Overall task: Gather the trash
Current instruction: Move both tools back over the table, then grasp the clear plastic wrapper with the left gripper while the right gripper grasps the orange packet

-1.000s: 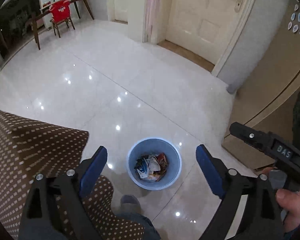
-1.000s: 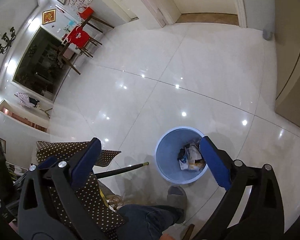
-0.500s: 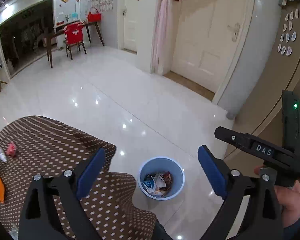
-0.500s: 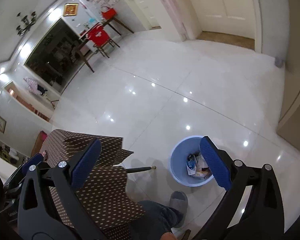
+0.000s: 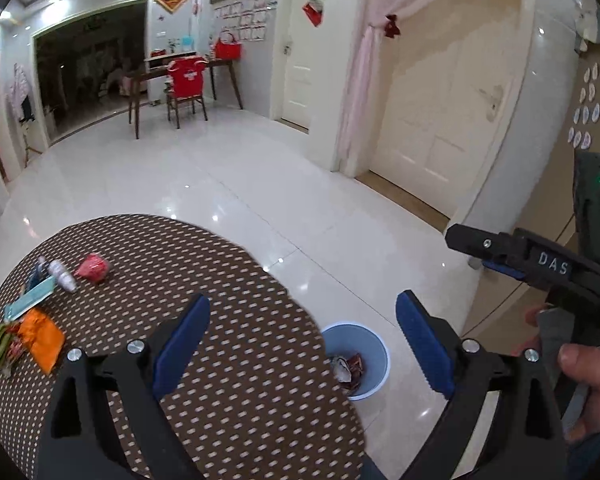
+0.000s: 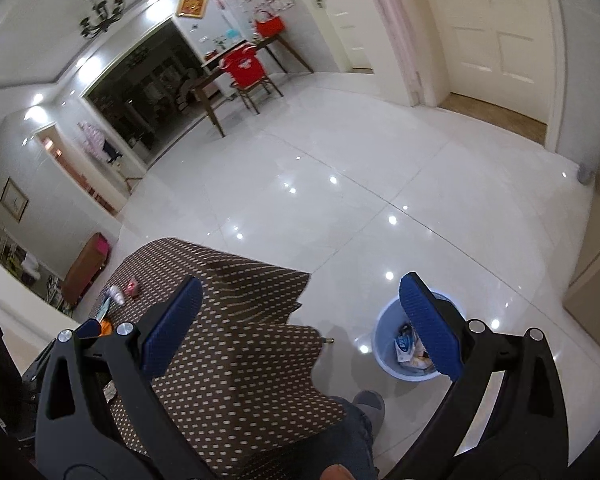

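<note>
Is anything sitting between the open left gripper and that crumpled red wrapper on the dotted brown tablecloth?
Nothing visible blocks it. Only bare brown dotted tablecloth lies between the left gripper and the crumpled red wrapper; the white bottle lies just left of the wrapper, off that line.

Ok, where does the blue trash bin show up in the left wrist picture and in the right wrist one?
Left wrist: blue trash bin sits low, right of centre, on the floor beside the dotted tablecloth, partly hidden by its edge.
Right wrist: the bin is at lower right, partly behind the right blue finger.
Shared landmark: the red-covered chair far across the room.
</note>
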A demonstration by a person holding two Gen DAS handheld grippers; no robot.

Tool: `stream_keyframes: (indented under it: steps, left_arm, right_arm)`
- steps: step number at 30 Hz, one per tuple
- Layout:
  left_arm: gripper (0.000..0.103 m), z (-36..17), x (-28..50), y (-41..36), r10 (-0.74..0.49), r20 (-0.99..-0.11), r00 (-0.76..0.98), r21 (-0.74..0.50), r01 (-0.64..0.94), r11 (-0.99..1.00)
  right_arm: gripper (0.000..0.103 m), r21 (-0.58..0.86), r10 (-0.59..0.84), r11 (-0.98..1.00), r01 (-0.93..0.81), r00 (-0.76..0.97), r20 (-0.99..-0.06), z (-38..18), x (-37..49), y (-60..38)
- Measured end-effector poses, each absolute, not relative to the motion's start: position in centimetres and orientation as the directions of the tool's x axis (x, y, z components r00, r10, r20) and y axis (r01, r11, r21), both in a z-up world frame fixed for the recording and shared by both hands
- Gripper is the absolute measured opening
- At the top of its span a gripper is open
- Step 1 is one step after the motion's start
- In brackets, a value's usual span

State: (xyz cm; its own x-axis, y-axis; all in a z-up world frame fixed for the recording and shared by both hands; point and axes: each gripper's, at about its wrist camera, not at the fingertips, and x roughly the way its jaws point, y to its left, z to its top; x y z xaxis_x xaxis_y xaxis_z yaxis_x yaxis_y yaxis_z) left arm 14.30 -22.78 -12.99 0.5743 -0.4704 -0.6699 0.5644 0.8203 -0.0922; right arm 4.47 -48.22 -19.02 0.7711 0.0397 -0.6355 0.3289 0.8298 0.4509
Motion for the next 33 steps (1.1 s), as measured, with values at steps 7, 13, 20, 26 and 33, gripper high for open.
stream_keyframes:
  steps: [7, 13, 20, 26, 33]
  left_arm:
    - [0.092, -12.9, 14.4, -17.0, -0.445, -0.653, 0.613, -0.118, 0.498, 0.859]
    - [0.092, -13.3, 13.8, -13.0, -0.409, -0.643, 0.648, -0.101, 0.457, 0.884]
    - [0.092, -14.9, 13.4, -7.0, -0.348, -0.653, 0.672, -0.08, 0.396, 0.915]
    - [0.092, -17.3, 13.2, -2.1, -0.29, -0.682, 0.671, -0.037, 0.364, 0.931]
    - [0.092, -20.6, 14.1, 1.1, -0.212, -0.743, 0.635, 0.033, 0.351, 0.936]
  right_arm:
    - [0.097, 0.431, 0.094, 0.87, 0.239, 0.778, -0.621, -17.7, 6.1, -43.4]
    - [0.097, 0.412, 0.144, 0.897, 0.163, 0.772, -0.619, -17.0, 7.7, -39.4]
    - [0.097, 0.382, 0.204, 0.921, 0.074, 0.745, -0.636, -17.3, 9.1, -34.2]
    - [0.097, 0.356, 0.237, 0.934, 0.021, 0.71, -0.663, -18.0, 10.5, -30.7]
    - [0.097, 0.348, 0.272, 0.937, -0.022, 0.67, -0.691, -19.5, 11.3, -27.2]
